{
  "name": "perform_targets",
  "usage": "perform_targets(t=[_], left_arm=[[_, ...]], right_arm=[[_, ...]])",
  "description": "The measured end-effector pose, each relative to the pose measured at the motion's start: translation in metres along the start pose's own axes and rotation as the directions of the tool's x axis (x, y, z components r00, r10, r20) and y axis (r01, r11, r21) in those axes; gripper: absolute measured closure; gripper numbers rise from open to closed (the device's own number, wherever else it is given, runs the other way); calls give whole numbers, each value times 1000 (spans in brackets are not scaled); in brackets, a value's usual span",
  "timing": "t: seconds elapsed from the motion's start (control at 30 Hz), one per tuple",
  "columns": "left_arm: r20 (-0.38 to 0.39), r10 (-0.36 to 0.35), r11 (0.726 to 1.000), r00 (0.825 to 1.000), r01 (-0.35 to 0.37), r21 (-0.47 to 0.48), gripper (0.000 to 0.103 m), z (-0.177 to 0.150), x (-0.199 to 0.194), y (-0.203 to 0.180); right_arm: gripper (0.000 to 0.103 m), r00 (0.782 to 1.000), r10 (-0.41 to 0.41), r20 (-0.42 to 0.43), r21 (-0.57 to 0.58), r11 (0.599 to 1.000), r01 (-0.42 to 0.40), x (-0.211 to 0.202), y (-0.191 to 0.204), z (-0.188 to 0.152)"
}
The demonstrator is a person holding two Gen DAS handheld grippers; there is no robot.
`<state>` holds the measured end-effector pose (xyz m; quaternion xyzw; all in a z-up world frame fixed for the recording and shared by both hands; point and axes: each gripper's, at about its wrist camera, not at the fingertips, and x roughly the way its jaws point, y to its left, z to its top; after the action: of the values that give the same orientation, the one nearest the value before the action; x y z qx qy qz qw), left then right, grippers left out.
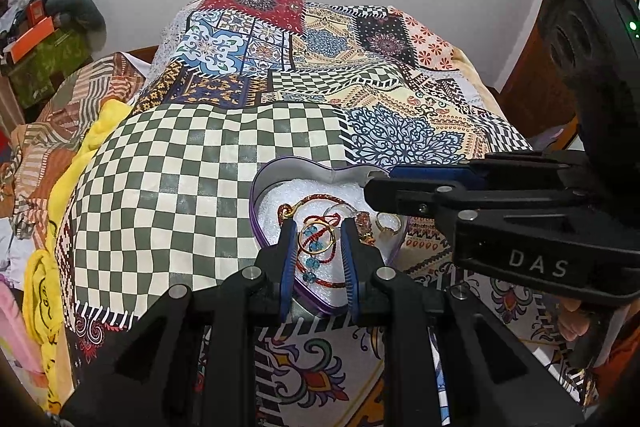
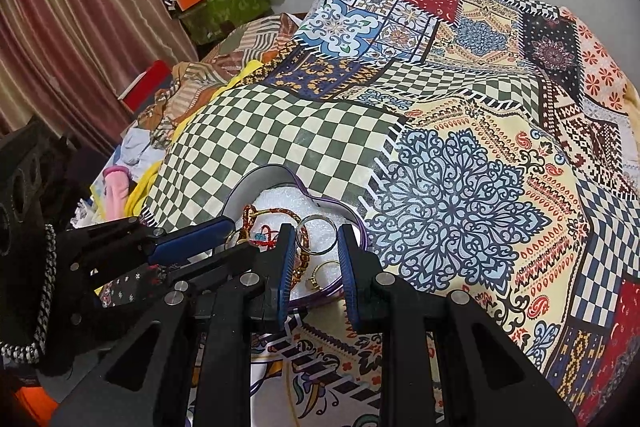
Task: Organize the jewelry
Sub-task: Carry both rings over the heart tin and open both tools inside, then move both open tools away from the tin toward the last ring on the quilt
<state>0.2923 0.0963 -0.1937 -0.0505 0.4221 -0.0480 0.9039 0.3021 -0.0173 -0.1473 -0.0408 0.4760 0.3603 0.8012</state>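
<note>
A heart-shaped tin (image 1: 260,183) with a purple rim sits on the patchwork bedspread (image 1: 208,163), at the seam where the green-and-cream checkered patch meets the blue floral patch. White foam padding (image 1: 276,199) lines it, and the jewelry lies on that: a red braided cord bracelet (image 1: 316,202) with a gold clasp, a thin gold hoop (image 1: 316,238) crossed by a red thread with blue beads (image 1: 312,263), a plain silver ring (image 2: 317,233), and a gold ring (image 1: 387,223) toward the tin's right lobe. The left gripper (image 1: 318,227) hovers over the tin with its blue-padded jaws spread a moderate way, holding nothing. The right gripper (image 2: 313,235) hangs over the same tin, jaws likewise apart and empty. Its body in the left wrist view bears the white letters "DAS" (image 1: 538,263).
</note>
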Motion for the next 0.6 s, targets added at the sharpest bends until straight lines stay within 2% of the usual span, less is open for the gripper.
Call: perform_targets(t=[0.23, 0.37, 0.43, 0.53, 0.6], left_arm=[[-15, 2, 1000, 1000, -3, -24, 82, 0, -2, 2], [-13, -6, 999, 1000, 5, -32, 82, 0, -8, 3], [-4, -8, 999, 1000, 8, -31, 82, 1, -14, 1], [13, -3, 1000, 1000, 3, -19, 73, 3, -24, -4], [26, 1, 1000, 1000, -1, -14, 71, 4, -31, -7]], right_arm=[[82, 999, 37, -35, 35, 999, -35, 0, -2, 1], [70, 999, 29, -18, 42, 999, -29, -9, 0, 0], [69, 1000, 22, 1, 41, 999, -22, -17, 1, 0], [69, 1000, 10, 27, 33, 999, -11, -31, 4, -1], [69, 999, -13, 52, 22, 1000, 12, -43, 6, -3]])
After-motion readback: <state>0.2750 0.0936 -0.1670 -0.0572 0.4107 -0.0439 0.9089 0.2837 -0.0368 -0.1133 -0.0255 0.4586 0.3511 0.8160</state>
